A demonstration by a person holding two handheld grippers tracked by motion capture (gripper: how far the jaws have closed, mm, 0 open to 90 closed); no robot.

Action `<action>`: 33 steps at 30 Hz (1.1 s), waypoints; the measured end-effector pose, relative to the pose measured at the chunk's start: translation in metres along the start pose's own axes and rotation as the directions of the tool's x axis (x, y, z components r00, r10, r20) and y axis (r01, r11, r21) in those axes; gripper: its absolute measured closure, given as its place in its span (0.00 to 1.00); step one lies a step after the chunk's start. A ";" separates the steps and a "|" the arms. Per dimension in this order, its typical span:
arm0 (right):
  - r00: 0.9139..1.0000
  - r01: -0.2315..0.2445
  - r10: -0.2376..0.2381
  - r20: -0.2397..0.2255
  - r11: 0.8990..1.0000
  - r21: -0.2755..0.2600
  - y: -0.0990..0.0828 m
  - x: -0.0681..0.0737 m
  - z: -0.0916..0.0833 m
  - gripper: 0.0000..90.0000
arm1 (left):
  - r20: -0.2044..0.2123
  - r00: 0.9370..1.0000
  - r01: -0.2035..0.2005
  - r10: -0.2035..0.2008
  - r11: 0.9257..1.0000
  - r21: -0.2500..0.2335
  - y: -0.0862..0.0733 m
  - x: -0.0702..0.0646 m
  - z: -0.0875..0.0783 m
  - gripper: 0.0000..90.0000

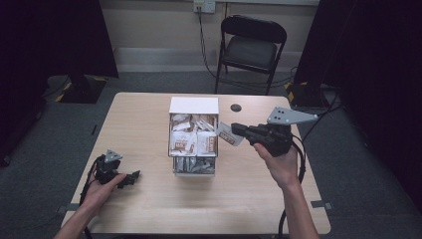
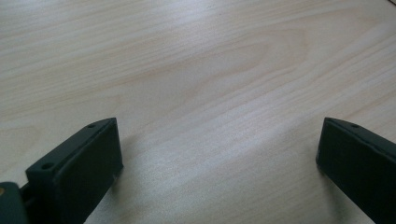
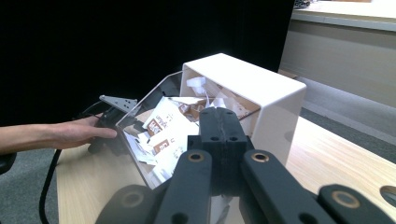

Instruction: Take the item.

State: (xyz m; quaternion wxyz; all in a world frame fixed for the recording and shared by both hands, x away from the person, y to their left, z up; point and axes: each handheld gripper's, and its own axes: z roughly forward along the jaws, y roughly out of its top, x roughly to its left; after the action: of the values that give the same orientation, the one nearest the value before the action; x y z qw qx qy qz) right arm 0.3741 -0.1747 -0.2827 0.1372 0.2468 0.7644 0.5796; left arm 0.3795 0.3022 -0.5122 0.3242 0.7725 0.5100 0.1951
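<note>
From above, the right gripper (image 1: 238, 130) hangs just right of one clear box (image 1: 194, 144) of sachets on the bench (image 1: 144, 124), its fingers pinched on a single sachet (image 1: 229, 134); the left gripper (image 1: 130, 178) rests low on the bench, well apart. The left gripper view shows its two fingers (image 2: 79, 170) spread wide over bare wood. In the right gripper view, two fingers (image 3: 223, 135) press together before the box.

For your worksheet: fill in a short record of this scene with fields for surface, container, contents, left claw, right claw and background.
surface: pale wooden table
container: clear drawer pulled out of a white box
contents: brown-and-white packets
left claw: open, low over bare table
right claw: shut on one packet beside the drawer
background: black folding chair
</note>
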 end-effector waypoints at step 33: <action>0.995 -0.057 0.049 0.083 0.994 0.093 -0.042 -0.024 -0.009 1.00 | 0.000 1.000 -0.001 0.001 1.000 0.000 0.000 0.000 0.000 0.00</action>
State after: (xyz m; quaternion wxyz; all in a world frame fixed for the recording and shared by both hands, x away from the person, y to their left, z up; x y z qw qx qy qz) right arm 0.3810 -0.2038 -0.3220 0.1403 0.2964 0.7782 0.5356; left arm 0.3796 0.3022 -0.5122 0.3240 0.7726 0.5099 0.1952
